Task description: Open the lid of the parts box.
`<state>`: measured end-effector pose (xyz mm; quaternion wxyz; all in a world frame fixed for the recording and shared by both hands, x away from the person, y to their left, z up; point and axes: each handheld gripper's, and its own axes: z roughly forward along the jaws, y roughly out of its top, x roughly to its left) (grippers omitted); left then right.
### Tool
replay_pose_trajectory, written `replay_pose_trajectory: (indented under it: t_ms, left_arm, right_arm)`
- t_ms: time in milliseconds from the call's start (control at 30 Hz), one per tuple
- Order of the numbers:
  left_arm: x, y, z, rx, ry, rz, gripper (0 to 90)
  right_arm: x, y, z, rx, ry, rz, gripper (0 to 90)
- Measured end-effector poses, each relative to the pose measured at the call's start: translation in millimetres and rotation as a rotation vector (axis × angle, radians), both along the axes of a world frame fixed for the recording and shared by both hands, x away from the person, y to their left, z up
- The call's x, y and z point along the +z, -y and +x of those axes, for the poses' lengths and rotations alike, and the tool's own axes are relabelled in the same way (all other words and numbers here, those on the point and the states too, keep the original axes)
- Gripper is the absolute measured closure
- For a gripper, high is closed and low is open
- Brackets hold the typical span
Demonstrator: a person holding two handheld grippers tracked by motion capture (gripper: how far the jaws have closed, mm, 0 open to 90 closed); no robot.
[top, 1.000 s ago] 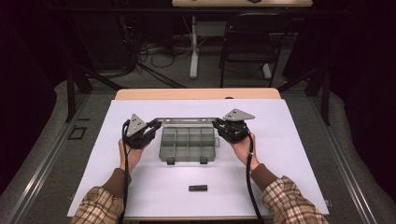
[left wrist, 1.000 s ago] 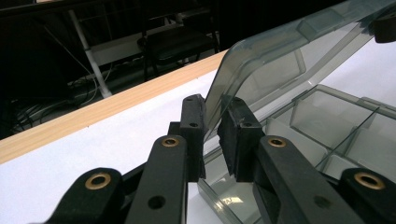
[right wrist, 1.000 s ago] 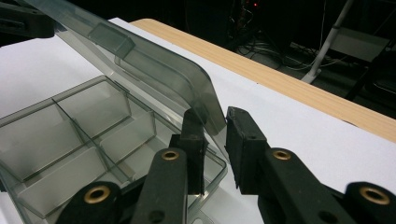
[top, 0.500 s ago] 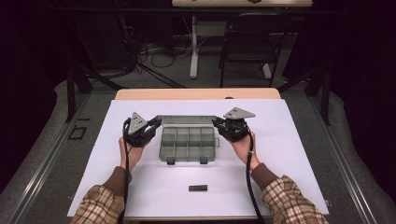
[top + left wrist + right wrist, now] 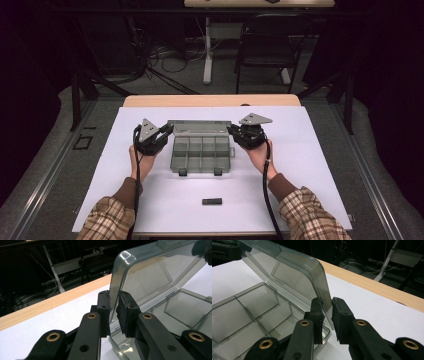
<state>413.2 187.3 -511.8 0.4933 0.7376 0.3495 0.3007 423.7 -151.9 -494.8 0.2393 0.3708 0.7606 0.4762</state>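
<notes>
Lid (image 5: 200, 123) lower than before, tools (image 5: 113, 312) clamped.

lab/studio | black curtains (image 5: 30, 75) | floor cables (image 5: 165, 55) | white-covered table (image 5: 310, 150)

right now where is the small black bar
In the high view, the small black bar lies alone on the white table cover, near the person's edge, just in front of the open compartment box.
</notes>
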Motion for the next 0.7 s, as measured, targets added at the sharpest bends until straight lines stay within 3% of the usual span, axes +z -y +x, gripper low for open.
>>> replay_pose_trajectory:
  t_ms: [700]
  left_arm:
    - [-15.0,4.3,16.2,0.018,-0.045,0.041,80.6]
  right_arm:
    - [-20.6,-2.2,18.4,-0.034,-0.052,0.011,79.6]
